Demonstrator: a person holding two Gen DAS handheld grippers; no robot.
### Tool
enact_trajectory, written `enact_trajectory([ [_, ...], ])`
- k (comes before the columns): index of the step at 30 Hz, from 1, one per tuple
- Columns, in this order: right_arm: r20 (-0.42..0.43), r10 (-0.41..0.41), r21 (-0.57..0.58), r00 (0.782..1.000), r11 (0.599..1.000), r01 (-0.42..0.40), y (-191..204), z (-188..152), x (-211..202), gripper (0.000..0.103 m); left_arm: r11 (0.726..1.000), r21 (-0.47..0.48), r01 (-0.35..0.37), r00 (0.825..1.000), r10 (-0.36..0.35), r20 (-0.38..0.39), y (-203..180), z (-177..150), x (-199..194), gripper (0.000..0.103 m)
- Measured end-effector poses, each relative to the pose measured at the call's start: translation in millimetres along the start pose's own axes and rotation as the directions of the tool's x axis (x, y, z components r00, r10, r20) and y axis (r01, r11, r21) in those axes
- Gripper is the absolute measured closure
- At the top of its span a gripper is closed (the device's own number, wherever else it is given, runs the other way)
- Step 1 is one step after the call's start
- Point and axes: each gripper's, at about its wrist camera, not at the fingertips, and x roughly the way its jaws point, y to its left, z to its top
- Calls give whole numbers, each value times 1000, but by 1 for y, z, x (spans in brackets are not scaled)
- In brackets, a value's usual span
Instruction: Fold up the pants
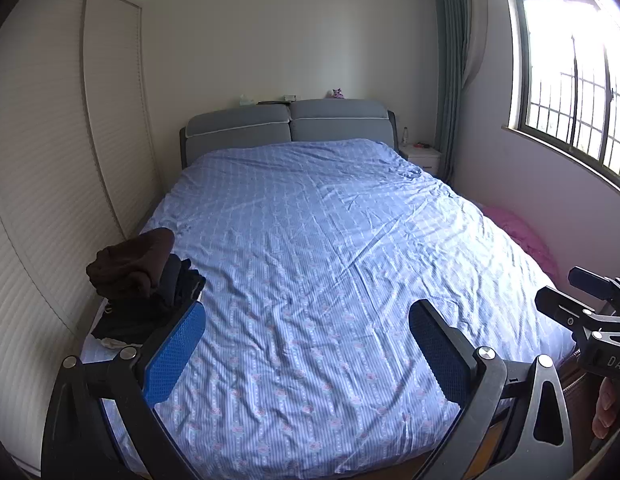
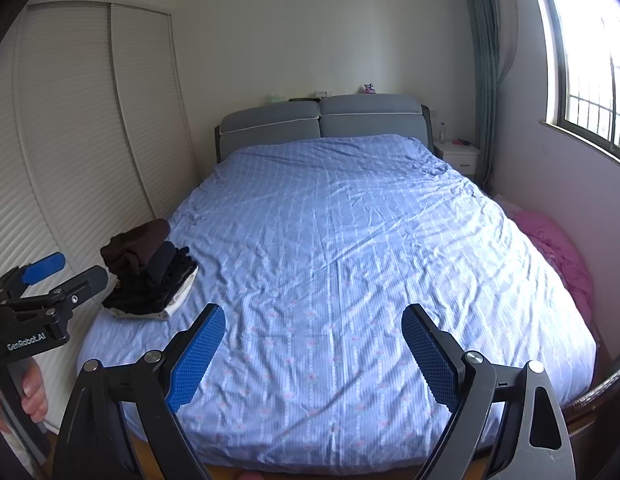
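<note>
Your left gripper point(image 1: 307, 344) and right gripper point(image 2: 314, 344) both hang above the foot of the bed point(image 2: 342, 240), tilted down toward the blue cover, side by side, jaws spread wide with nothing between them. Your fingers point(image 2: 31, 390) wrap the left handle. Pants sit in a folded stack of dark clothes point(image 2: 149, 276) at the bed's left edge near the foot, beside the wardrobe point(image 2: 81, 140); brown pair on top, long axis toward the headboard point(image 2: 322, 120).

free: bed middle point(image 2: 330, 240) | obstacle: folded clothes stack point(image 2: 149, 276) left edge
</note>
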Motion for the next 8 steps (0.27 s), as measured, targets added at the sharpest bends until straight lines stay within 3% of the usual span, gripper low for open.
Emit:
enact_trajectory([
  [8,-1,2,-3,1000,1000,-2,-11,-1,-2,13,1000,-8,-3,1000,3,-4,-1,-1,0,0],
])
